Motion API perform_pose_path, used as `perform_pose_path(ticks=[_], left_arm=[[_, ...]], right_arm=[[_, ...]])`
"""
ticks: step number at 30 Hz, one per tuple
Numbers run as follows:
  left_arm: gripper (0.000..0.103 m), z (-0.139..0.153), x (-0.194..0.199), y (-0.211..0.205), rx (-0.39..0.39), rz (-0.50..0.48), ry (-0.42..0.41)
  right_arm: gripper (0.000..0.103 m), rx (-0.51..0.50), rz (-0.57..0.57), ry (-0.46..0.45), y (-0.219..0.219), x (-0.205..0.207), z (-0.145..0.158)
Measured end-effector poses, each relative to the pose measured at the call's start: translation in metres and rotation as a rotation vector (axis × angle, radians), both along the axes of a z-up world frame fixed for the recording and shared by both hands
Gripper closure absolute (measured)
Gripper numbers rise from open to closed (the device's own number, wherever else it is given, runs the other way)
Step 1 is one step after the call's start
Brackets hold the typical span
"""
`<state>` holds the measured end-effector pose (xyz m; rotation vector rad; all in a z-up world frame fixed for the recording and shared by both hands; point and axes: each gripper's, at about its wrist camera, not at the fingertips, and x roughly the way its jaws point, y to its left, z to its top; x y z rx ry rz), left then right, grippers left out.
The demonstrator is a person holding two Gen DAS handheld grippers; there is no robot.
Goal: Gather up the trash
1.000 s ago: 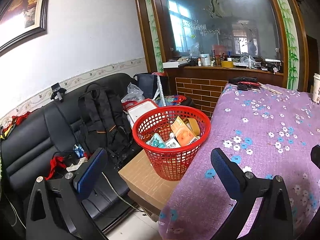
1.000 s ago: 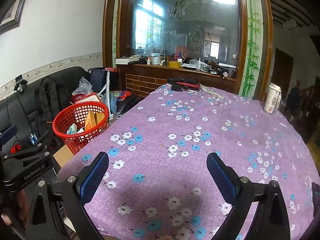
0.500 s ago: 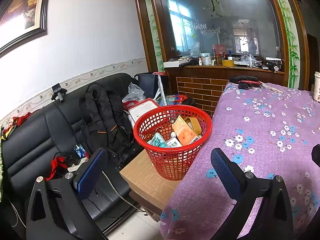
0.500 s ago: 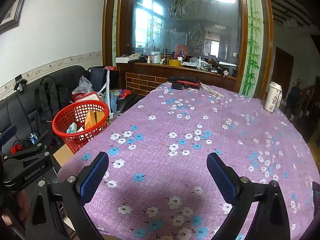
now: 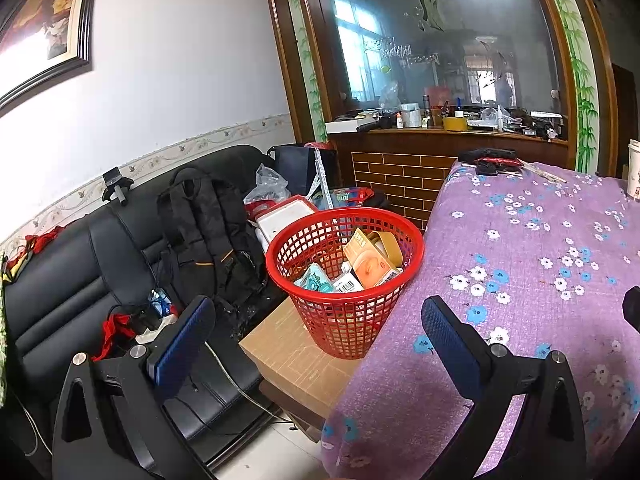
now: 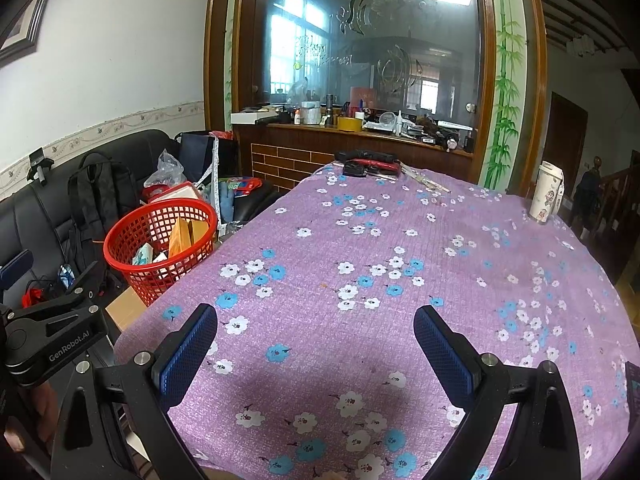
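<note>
I see the table (image 6: 360, 240) under a matt purple cloth with a fine woven texture and printed flowers. Left of it, the basket (image 5: 348, 316) is glossy red plastic lattice, resting on a matt brown cardboard box (image 5: 292, 356); inside it lie printed paper cartons (image 5: 370, 266) with a slight sheen. The sofa (image 5: 60, 280) on the far left looks like smooth black leather, faintly shiny, and the backpack (image 5: 208, 232) on it is dull black fabric. My left gripper (image 5: 316, 332) and right gripper (image 6: 316, 340) have matt black plastic frames, ribbed blue rubbery pads (image 6: 188, 352) and bright metal screws. The far counter (image 6: 360, 132) is dark varnished wood beneath hazy glass.
</note>
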<state>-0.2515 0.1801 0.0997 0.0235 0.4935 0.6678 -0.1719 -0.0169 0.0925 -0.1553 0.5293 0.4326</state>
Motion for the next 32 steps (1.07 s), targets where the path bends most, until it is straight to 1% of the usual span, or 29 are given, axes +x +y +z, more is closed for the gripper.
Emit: perform_pose_path(ticks=[14, 18, 21, 24, 25, 26, 27, 28, 29, 30, 32], left_arm=[[0.0, -0.004, 0.002, -0.001, 0.002, -0.012, 0.007], [0.0, 0.002, 0.009, -0.01, 0.015, -0.042, 0.008], [0.0, 0.009, 0.021, -0.025, 0.01, -0.109, 0.002], [0.0, 0.012, 0.044, -0.049, -0.005, -0.211, 0.042], [0.0, 0.01, 0.056, -0.062, -0.013, -0.263, 0.07], [0.0, 0.008, 0.066, -0.071, -0.024, -0.295, 0.095], [0.0, 0.003, 0.081, -0.082, -0.059, -0.348, 0.141], [0.0, 0.001, 0.091, -0.09, -0.087, -0.38, 0.17], [0.0, -0.004, 0.107, -0.101, -0.131, -0.425, 0.219], [0.0, -0.007, 0.119, -0.109, -0.152, -0.449, 0.247], [0.001, -0.018, 0.147, -0.133, -0.167, -0.502, 0.303]], right_arm=[[0.003, 0.001, -0.003, 0.021, -0.002, 0.004, -0.005], [0.003, 0.021, -0.032, 0.038, -0.016, 0.015, -0.005], [0.003, 0.032, -0.105, 0.048, -0.039, 0.031, -0.005], [0.003, 0.058, -0.202, 0.071, -0.075, 0.05, -0.004], [0.003, 0.065, -0.236, 0.078, -0.088, 0.057, -0.003], [0.003, 0.068, -0.266, 0.084, -0.097, 0.063, -0.002], [0.001, 0.067, -0.326, 0.096, -0.116, 0.073, -0.002], [0.0, 0.063, -0.357, 0.103, -0.126, 0.08, -0.002], [0.0, 0.048, -0.394, 0.114, -0.139, 0.089, -0.005], [0.0, 0.022, -0.435, 0.132, -0.15, 0.102, -0.009], [0.0, -0.042, -0.503, 0.191, -0.167, 0.126, -0.024]])
